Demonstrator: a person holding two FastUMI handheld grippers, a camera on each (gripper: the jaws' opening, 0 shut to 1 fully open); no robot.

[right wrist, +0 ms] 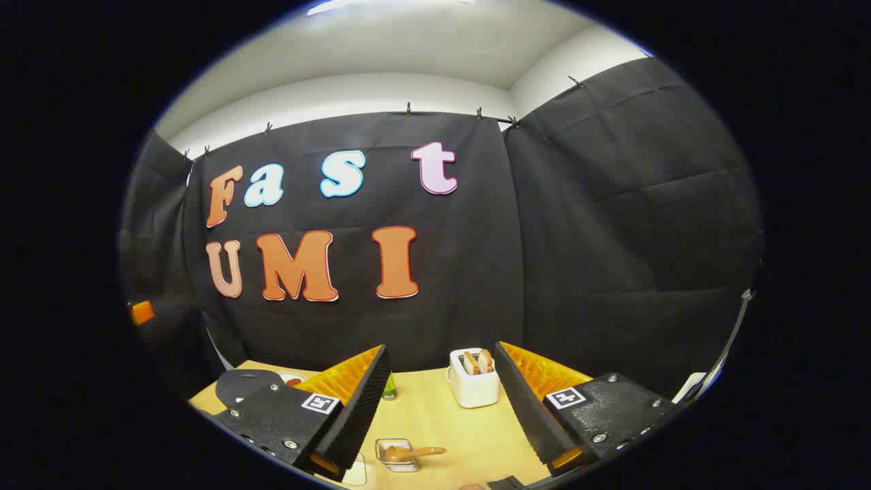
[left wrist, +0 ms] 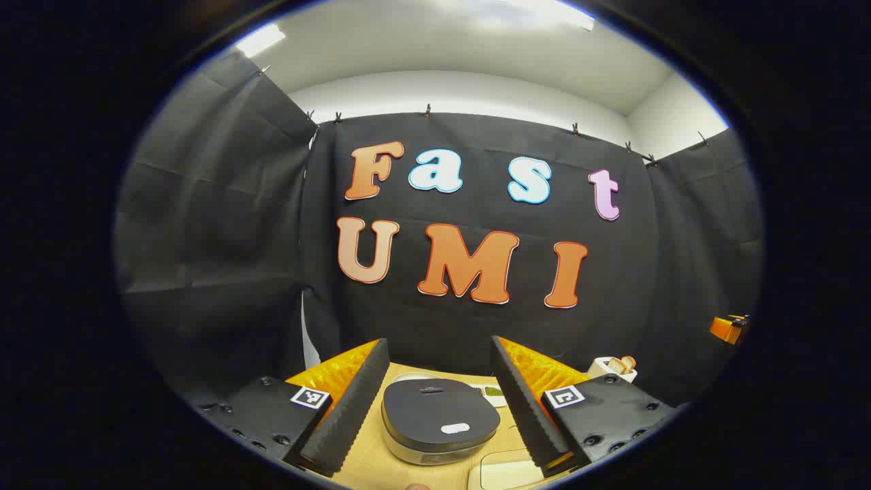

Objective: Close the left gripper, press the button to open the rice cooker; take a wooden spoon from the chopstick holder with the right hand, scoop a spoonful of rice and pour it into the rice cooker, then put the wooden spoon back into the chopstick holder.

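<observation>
In the left gripper view the rice cooker [left wrist: 439, 418] sits on the wooden table, its dark lid down, with a white oval button [left wrist: 454, 429] at the near edge. My left gripper [left wrist: 439, 347] hangs open above it, the cooker showing between the fingers. The white chopstick holder [left wrist: 612, 367], with wooden handles sticking out, stands at the back right. In the right gripper view my right gripper [right wrist: 441, 348] is open and holds nothing. The chopstick holder [right wrist: 475, 381] stands just ahead between its fingers. The rice cooker's lid [right wrist: 245, 384] shows at the far left.
A small clear dish [right wrist: 401, 452] with a brown spoon-like thing lying across it sits near the right gripper. A small green object [right wrist: 388, 388] stands behind the left finger. A cream tray-like thing [left wrist: 507, 473] lies in front of the cooker. The black cloth wall closes off the back.
</observation>
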